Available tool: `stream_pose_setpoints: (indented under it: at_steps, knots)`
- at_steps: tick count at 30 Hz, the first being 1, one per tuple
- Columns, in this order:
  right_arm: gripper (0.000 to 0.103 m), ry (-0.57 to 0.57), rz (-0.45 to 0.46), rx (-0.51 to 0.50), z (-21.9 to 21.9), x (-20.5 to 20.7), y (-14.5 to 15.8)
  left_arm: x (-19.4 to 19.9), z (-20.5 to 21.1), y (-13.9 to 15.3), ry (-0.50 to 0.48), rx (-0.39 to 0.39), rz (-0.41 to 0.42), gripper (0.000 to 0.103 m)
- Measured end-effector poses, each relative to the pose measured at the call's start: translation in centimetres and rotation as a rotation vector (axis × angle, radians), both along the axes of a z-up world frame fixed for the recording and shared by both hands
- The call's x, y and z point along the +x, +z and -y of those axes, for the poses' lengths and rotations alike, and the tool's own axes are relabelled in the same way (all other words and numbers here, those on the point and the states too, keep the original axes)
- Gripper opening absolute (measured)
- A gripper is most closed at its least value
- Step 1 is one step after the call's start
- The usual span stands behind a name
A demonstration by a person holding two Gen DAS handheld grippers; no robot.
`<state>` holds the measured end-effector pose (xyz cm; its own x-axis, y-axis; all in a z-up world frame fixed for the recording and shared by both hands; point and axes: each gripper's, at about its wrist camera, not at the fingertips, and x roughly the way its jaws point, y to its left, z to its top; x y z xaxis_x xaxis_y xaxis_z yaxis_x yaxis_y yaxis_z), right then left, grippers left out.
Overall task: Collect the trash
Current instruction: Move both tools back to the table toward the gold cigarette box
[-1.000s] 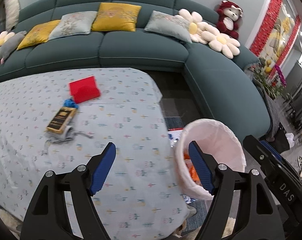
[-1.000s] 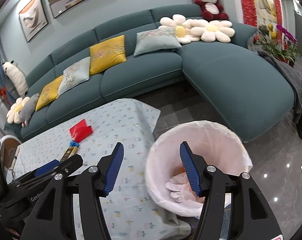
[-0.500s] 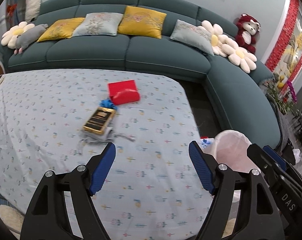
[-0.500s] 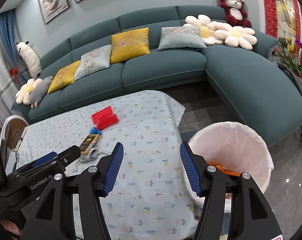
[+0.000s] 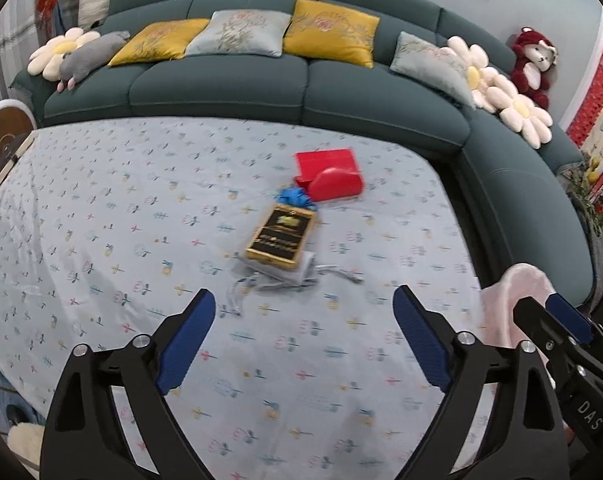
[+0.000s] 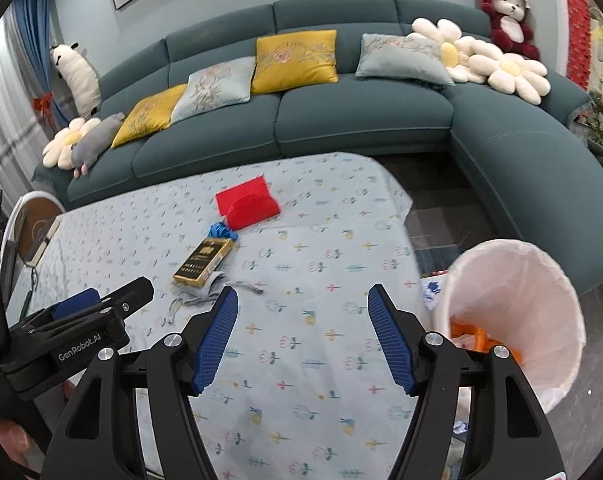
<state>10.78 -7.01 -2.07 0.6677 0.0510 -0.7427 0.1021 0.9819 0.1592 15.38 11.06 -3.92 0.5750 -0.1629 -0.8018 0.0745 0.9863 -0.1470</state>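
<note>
On the table's flowered cloth (image 5: 141,240) lie a red box (image 5: 329,176), a blue crumpled scrap (image 5: 295,197), a black and gold packet (image 5: 282,237) and a grey wrapper (image 5: 297,276) under it. They also show in the right wrist view: the red box (image 6: 247,204), the blue scrap (image 6: 221,231), the packet (image 6: 203,262) and the wrapper (image 6: 209,292). My left gripper (image 5: 303,328) is open and empty, short of the wrapper. My right gripper (image 6: 303,332) is open and empty over the cloth. A white-lined trash bin (image 6: 533,280) with orange trash stands right of the table.
A teal corner sofa (image 5: 261,80) with cushions and plush toys runs behind and right of the table. A round white and wood object (image 5: 5,136) and a book are at the table's far left. Some litter (image 6: 433,288) lies on the floor by the bin.
Both grippers have swung left, away from the bin and toward the items on the table. Both stay open and empty.
</note>
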Motion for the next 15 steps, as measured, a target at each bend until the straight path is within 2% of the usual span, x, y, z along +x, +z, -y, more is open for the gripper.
stream_pose_setpoints:
  at_steps: [8, 15]
  knots:
    - [0.065, 0.018, -0.072, 0.016, -1.6, 4.2, -3.7, 5.3, -1.0, -3.9, -0.014, 0.009, -0.09, 0.091]
    - [0.065, 0.002, -0.119, 0.035, -1.4, 7.7, -6.3, 9.5, 0.0, -7.9, -0.055, 0.062, -0.162, 0.091]
